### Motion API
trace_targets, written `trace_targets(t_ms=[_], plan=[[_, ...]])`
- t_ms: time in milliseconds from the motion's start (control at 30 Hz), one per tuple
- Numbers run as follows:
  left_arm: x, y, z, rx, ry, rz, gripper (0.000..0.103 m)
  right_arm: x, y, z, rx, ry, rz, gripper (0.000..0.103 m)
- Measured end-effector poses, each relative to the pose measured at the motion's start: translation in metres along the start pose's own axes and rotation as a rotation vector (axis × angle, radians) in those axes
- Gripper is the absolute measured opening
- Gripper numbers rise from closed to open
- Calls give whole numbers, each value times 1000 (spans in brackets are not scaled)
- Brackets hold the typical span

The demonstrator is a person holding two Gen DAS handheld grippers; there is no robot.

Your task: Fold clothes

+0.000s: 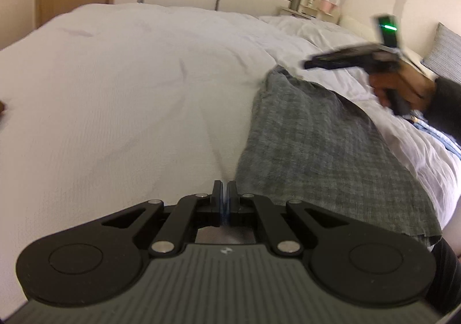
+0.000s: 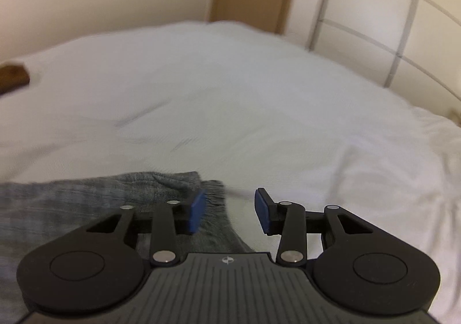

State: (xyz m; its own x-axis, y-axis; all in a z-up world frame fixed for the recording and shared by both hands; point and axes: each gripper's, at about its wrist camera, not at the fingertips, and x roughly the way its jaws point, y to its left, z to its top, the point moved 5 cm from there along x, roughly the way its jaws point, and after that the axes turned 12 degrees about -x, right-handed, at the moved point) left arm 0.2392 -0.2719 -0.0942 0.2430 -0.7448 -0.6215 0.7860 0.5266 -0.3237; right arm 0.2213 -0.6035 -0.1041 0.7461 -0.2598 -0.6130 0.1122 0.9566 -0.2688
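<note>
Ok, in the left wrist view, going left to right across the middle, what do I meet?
White bedcover → grey checked garment → right claw, held above the bed, with the hand gripping its handle.

**Black linkage grippers, blue pads, a dark sleeve**

The left gripper (image 1: 224,197) is matte black: two round housings with a circle pressed into each, flat link arms joined by silver rivets, and triangular cut-outs in the outer links. Behind them sits a grey ribbed plate with a small white emblem at its front edge. A thin blue line shows where its pads meet. The right gripper (image 2: 230,211) has the same build, with blue rectangular pads (image 2: 196,214) on black fingers. Seen from the left wrist, it carries a block with a green light on top, and the hand (image 1: 403,87) on its handle wears a dark sleeve (image 1: 446,105).
</note>
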Motion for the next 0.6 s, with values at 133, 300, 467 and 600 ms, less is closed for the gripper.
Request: trace_targets(t_ms=[133, 300, 467, 600], plan=[[-23, -2, -6, -4, -33, 12, 0, -61, 31, -32, 93, -29, 47, 42], [-25, -37, -24, 4, -17, -39, 1, -113, 87, -87, 295, -26, 138, 42], [-21, -86, -50, 182, 15, 2, 3, -152, 119, -137, 357, 48, 137, 42], [-30, -116, -69, 196, 20, -54, 13, -196, 115, -156, 439, 26, 117, 43]])
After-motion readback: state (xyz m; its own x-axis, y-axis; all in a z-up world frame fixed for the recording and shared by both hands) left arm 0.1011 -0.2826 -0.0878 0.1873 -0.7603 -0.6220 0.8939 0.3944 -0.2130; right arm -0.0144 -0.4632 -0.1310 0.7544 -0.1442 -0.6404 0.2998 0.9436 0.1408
